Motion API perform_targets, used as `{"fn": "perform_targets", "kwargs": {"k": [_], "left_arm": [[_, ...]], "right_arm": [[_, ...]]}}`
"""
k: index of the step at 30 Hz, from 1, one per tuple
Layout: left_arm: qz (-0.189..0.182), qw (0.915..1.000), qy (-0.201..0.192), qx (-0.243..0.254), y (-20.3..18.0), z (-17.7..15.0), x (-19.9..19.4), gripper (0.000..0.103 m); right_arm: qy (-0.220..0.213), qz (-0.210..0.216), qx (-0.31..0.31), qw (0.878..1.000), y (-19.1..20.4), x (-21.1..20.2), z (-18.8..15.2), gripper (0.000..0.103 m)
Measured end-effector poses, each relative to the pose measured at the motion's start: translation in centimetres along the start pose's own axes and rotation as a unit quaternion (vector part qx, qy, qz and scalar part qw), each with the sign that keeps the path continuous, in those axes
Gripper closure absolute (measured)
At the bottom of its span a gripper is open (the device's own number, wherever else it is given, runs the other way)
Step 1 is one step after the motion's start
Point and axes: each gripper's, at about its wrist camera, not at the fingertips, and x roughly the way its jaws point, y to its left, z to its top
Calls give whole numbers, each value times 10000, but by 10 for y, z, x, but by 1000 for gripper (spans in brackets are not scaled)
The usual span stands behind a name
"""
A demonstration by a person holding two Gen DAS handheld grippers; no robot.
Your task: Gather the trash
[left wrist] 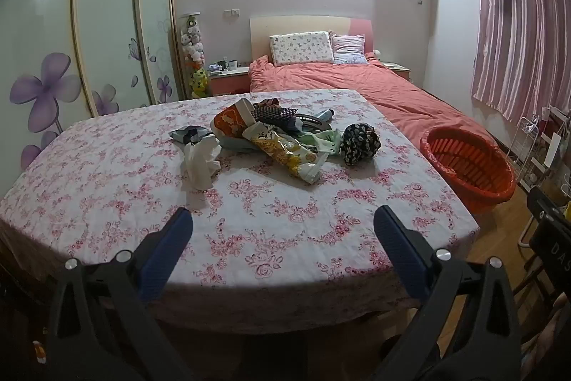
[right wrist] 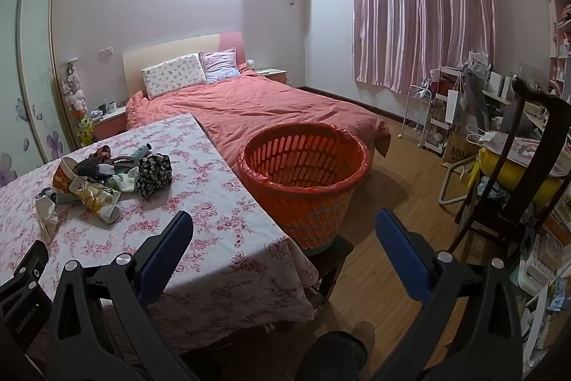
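Observation:
A heap of trash lies mid-table on the floral cloth (left wrist: 271, 202): a crumpled white tissue (left wrist: 201, 161), a yellow snack wrapper (left wrist: 285, 152), an orange paper cup (left wrist: 230, 124), a black floral cloth ball (left wrist: 358, 138) and dark wrappers. The heap shows at the left in the right wrist view (right wrist: 107, 181). An orange slatted basket (right wrist: 303, 174) lined with a red bag stands on a stool right of the table; it also shows in the left wrist view (left wrist: 467, 163). My left gripper (left wrist: 282, 220) is open and empty over the table's near part. My right gripper (right wrist: 283, 224) is open and empty, before the basket.
A bed with a salmon cover (right wrist: 257, 106) lies behind the table. A dark wooden chair (right wrist: 517, 174) with a yellow cushion, a white rack (right wrist: 421, 116) and cluttered shelves stand at the right. A wardrobe with purple flowers (left wrist: 46, 91) is at the left. Wooden floor (right wrist: 399, 202) surrounds the basket.

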Motion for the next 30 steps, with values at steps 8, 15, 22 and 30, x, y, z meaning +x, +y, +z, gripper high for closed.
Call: {"fn": "perform_targets", "kwargs": {"k": [8,15,22,30], "left_arm": [[-4,10000,-17,10,-2,0,-1,4],[-10,10000,-1,-16,0,0,0,4],[-13,10000,1,-16,0,0,0,4],[-13,10000,3,-19,0,0,0,4]], "right_arm": [[-33,1,4,10000,0,-1,0,2],[-44,5,3,10000,0,-1,0,2],[-50,2,3,10000,0,-1,0,2],[-51,3,4,10000,0,-1,0,2]]}}
